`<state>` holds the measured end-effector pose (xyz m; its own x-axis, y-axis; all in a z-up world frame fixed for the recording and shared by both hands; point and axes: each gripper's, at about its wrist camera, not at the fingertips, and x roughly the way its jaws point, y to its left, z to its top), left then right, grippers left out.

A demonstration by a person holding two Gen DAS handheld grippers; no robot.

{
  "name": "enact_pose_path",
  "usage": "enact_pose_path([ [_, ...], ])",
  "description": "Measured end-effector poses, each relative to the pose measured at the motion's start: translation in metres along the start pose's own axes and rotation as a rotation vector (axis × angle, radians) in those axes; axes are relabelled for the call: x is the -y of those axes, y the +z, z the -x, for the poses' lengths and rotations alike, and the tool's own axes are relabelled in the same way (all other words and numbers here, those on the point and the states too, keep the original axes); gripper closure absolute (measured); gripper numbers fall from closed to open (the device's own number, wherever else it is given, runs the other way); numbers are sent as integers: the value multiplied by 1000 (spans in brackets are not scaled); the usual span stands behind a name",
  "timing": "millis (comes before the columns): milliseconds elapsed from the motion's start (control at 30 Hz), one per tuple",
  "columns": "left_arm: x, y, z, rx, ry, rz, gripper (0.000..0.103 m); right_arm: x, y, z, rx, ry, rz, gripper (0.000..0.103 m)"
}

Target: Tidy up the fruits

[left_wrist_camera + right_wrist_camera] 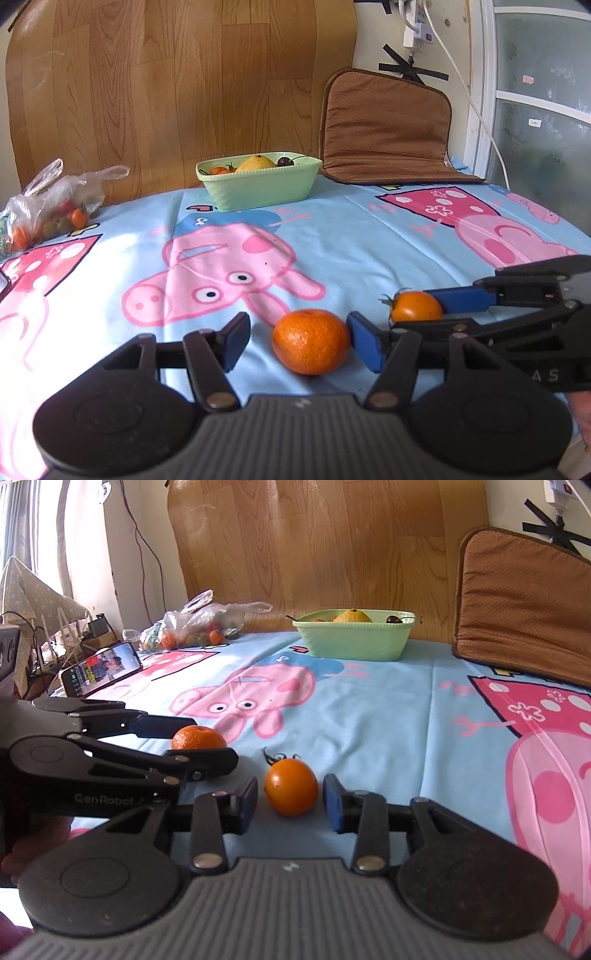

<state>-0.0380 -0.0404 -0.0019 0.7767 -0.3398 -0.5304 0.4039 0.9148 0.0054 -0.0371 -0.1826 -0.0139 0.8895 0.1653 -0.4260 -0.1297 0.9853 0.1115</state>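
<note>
Left gripper (300, 341) jaws apart, mandarin (311, 341) between pads near bottom centre, right pad touching or nearly so. Right gripper (290, 806) jaws apart, orange tomato (291, 787) between, untouched. Green dish (258, 181) with fruit upper centre, on cartoon cloth (351, 236).

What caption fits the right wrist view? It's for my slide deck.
Right gripper fingers open around an orange tomato, with the left gripper straddling a mandarin alongside.
</note>
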Motion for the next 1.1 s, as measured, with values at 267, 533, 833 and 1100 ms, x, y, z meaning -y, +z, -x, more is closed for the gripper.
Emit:
enact_pose_path([
  [267, 0, -3, -4, -24, -4, 10, 50, -2, -1, 0, 4, -9, 10, 61],
  [533, 7, -7, -1, -10, 8, -26, 60, -11, -3, -1, 10, -55, 64, 70],
  [833, 8, -8, 1, -3, 10, -33, 59, -1, -3, 1, 23, -125, 2, 70],
  [1100, 7, -6, 6, 34, 10, -40, 47, -7, -5, 1, 18, -131, 28, 69],
])
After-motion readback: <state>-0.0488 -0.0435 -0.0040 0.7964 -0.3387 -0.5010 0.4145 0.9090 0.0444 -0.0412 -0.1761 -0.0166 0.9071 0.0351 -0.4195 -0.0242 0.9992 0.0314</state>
